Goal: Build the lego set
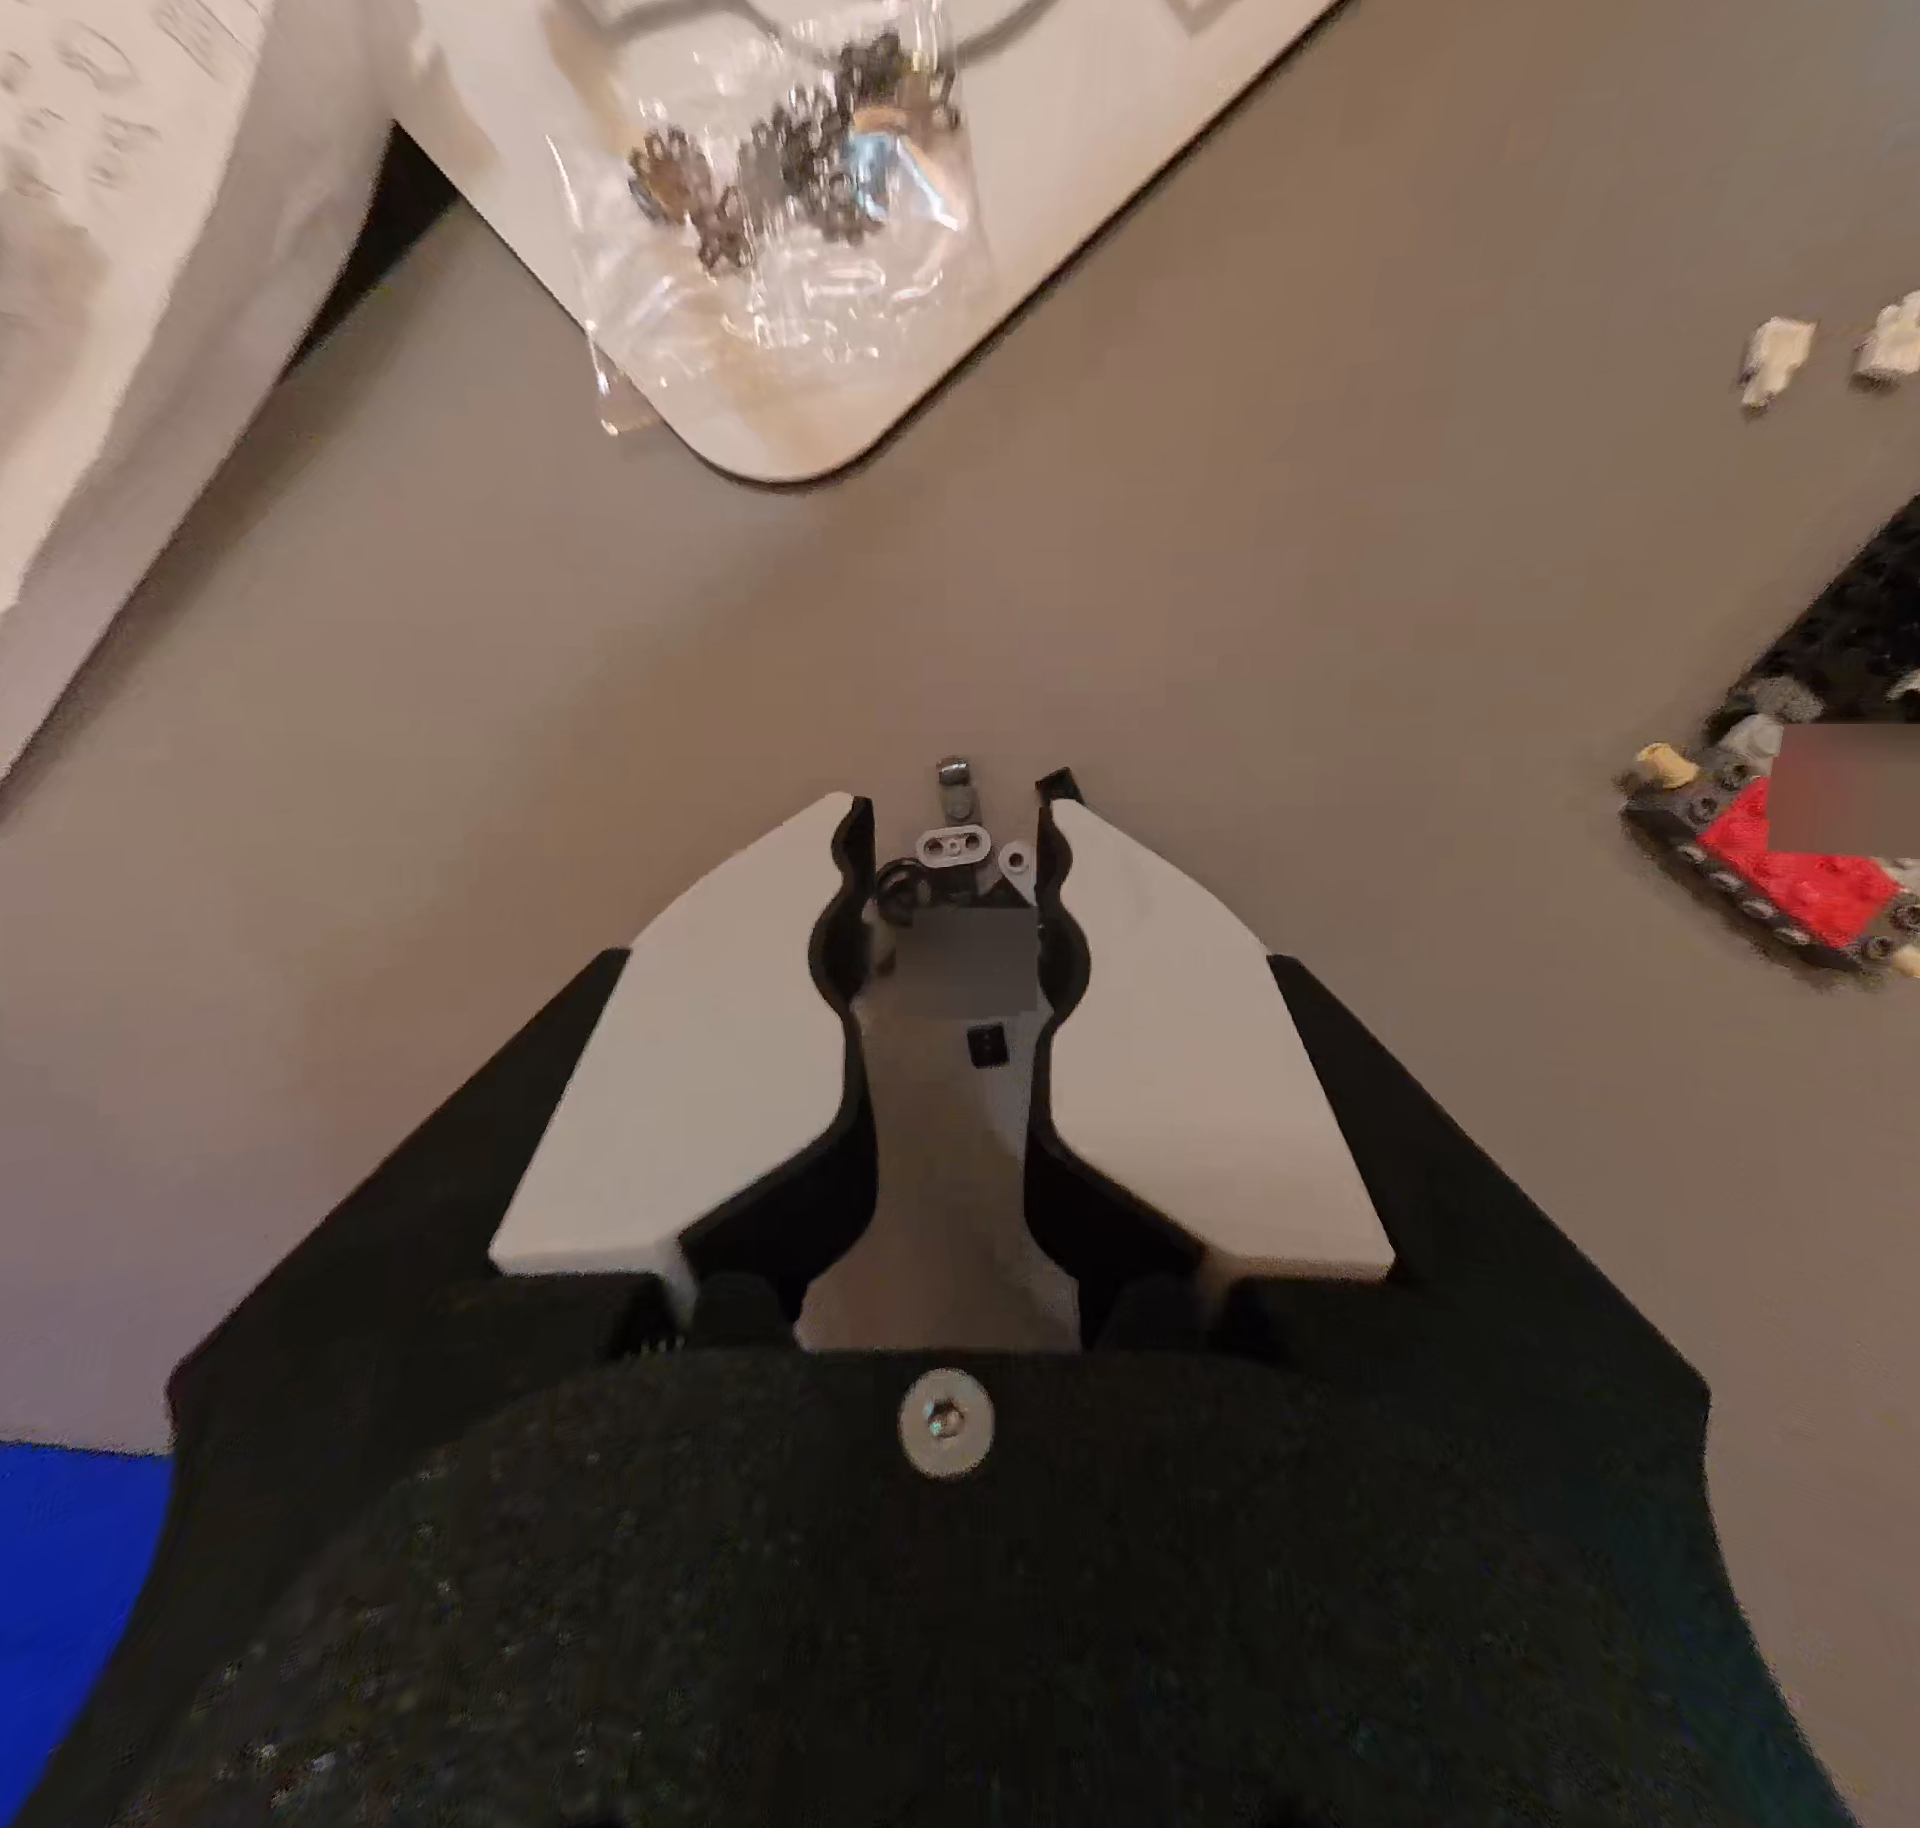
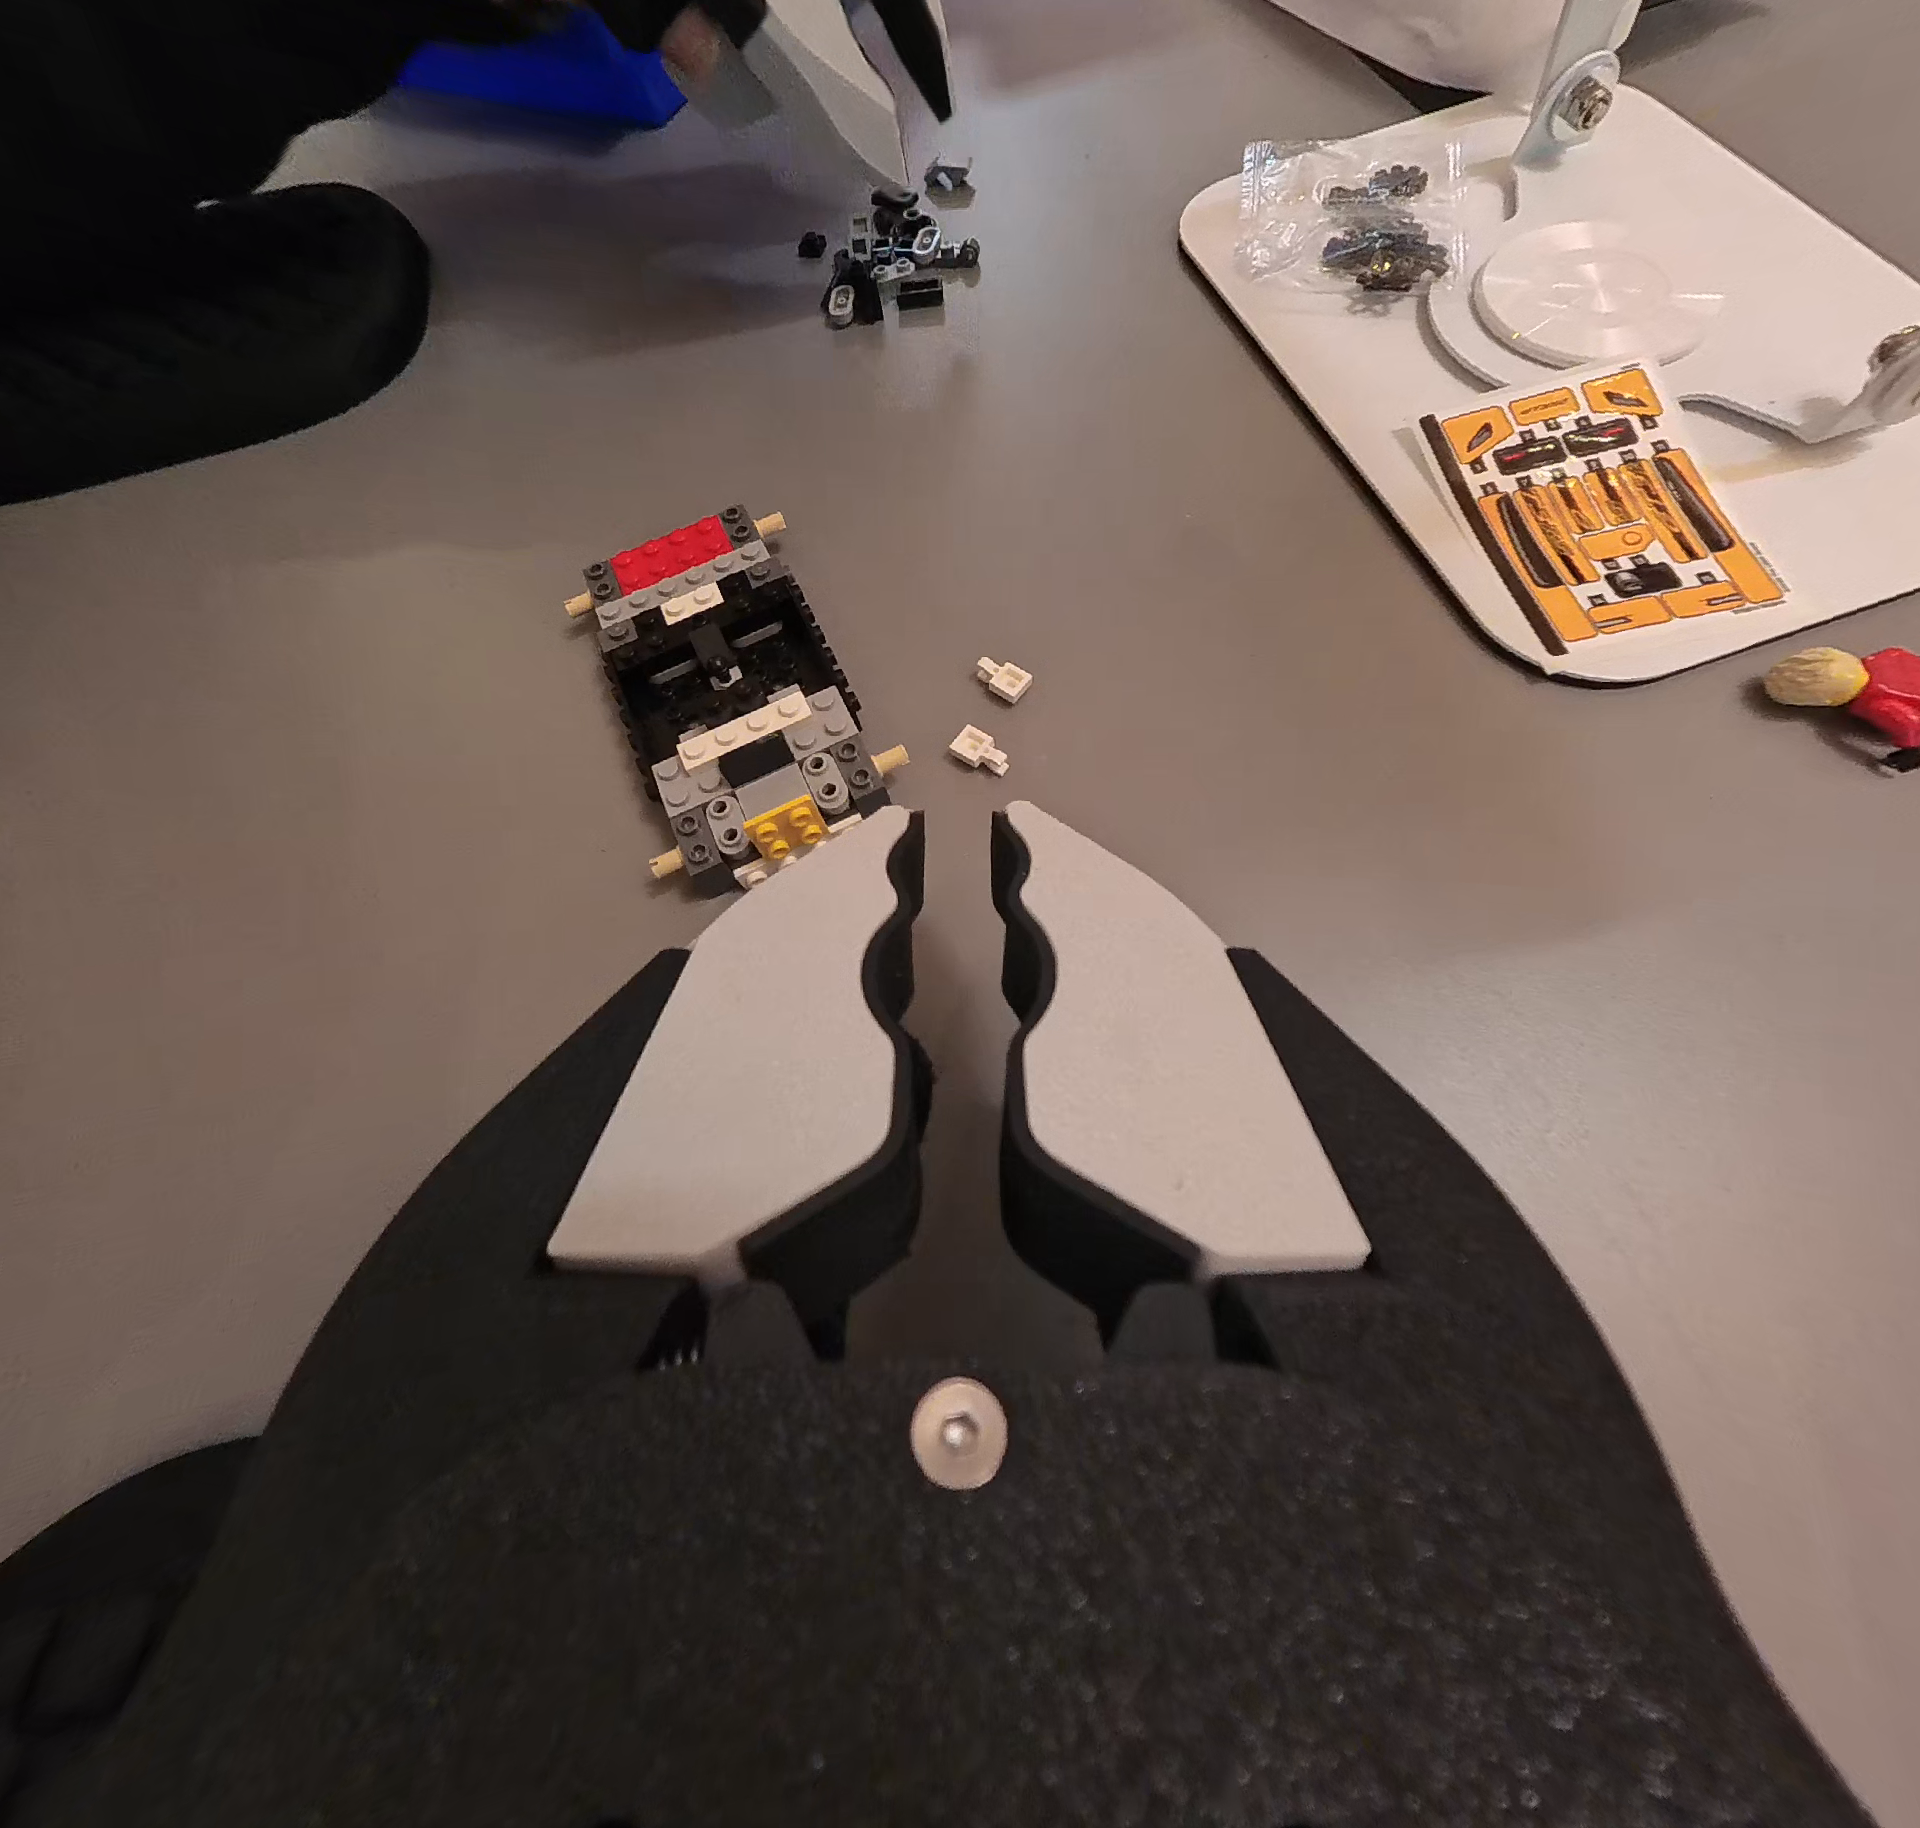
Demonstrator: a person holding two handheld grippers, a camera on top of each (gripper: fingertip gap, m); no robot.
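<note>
1. On the grey table (image 2: 312, 843) lies a half-built Lego car (image 2: 727, 698): black chassis, red plate at the far end, yellow at the near end
2. Right hand-held gripper (image 2: 956, 822) hangs slightly open, empty, beside the car's yellow end
3. Left hand-held gripper (image 1: 956, 812), partly open, straddles a heap of small grey-black pieces (image 2: 894, 251), gripping nothing

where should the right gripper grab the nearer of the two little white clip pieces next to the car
Come from above and close the right gripper across the white clip piece on its square body, not the small prong on one end. It lies flat and alone on the table, clear of the car chassis.
</note>
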